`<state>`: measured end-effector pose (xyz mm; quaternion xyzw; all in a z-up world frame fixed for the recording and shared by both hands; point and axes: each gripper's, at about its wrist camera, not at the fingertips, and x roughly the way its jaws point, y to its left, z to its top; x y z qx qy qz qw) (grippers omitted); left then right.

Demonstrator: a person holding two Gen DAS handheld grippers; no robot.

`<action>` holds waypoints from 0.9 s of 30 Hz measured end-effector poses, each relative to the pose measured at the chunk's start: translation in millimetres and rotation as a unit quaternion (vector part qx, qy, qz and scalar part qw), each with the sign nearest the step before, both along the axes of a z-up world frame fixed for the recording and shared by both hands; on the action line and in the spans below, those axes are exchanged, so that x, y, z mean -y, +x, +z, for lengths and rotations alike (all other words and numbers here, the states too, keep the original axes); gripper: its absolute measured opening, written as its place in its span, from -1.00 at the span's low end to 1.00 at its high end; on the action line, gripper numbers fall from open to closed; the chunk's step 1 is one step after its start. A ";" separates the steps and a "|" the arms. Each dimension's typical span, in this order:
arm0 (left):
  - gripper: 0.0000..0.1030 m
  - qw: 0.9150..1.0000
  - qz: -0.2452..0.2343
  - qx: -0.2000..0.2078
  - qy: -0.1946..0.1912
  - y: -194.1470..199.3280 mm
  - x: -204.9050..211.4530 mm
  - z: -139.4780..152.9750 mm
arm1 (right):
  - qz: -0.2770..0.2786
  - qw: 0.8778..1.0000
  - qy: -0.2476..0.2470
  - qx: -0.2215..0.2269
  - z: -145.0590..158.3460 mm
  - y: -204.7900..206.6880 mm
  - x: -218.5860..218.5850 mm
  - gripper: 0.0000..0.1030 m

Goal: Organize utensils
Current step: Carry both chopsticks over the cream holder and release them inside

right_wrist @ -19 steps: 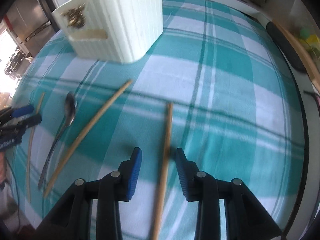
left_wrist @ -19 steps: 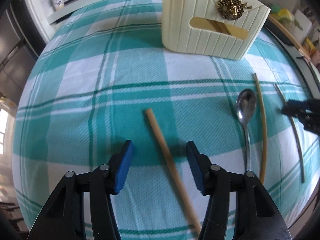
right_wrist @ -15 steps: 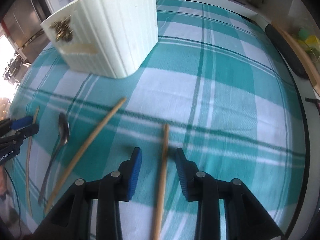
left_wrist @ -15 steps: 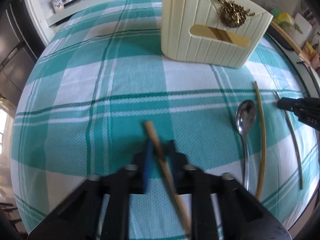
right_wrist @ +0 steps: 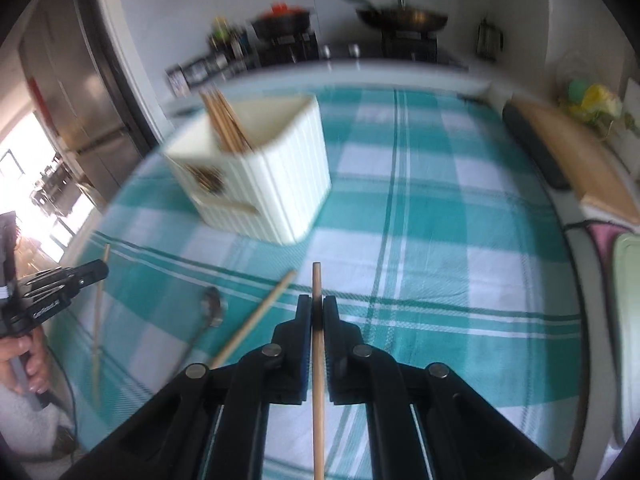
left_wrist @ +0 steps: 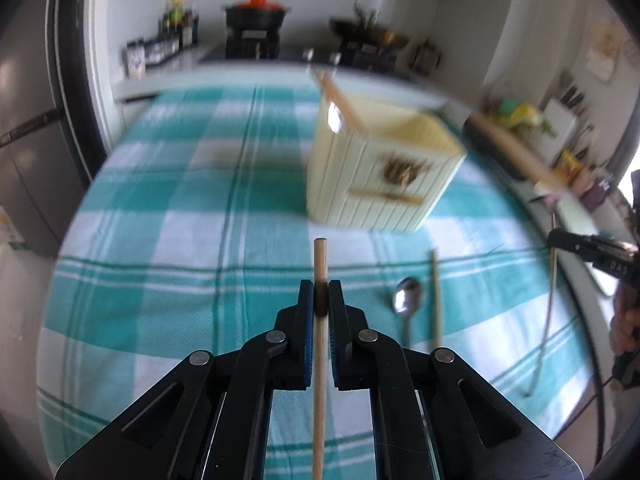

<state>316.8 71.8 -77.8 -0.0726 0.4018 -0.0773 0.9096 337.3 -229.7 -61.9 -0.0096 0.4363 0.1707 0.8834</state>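
Left chopstick (left_wrist: 320, 264) clamped between closed fingers of left gripper (left_wrist: 321, 300), lifted off the surface (left_wrist: 192, 288), tip pointing toward holder (left_wrist: 380, 176). Right chopstick (right_wrist: 317, 292) pinched the same way in right gripper (right_wrist: 317, 312), also airborne.

Holder: cream, ribbed, upright on the checked cloth; chopsticks (right_wrist: 224, 120) already stand in its rear compartment.

Spoon (left_wrist: 406, 304) and one loose chopstick (left_wrist: 435, 296) lie just beside each other on the cloth.

Judgement: step in hand is carry-to-holder. Tilt each stick near vertical above the rear compartment, lower until the tip passes the rim, then release. Approach one gripper at a time to avoid collision. Grip sits near the front end, so the long tail may swing.
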 end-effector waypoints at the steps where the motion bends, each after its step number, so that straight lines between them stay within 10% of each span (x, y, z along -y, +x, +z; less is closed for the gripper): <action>1: -0.90 1.000 -0.002 0.013 -0.006 -6.6 -2.3 11.0 | 0.003 1.000 0.003 0.012 11.4 -8.3 -0.1 -0.89; 13: -0.90 0.991 -0.019 0.124 -0.043 -60.1 -13.3 92.6 | 0.015 0.990 0.020 0.136 89.0 -71.0 -7.1 -0.89; 27: -0.90 0.990 -0.021 0.135 -0.046 -64.7 -28.6 108.7 | 0.027 0.985 0.021 0.166 122.4 -76.9 -21.8 -0.89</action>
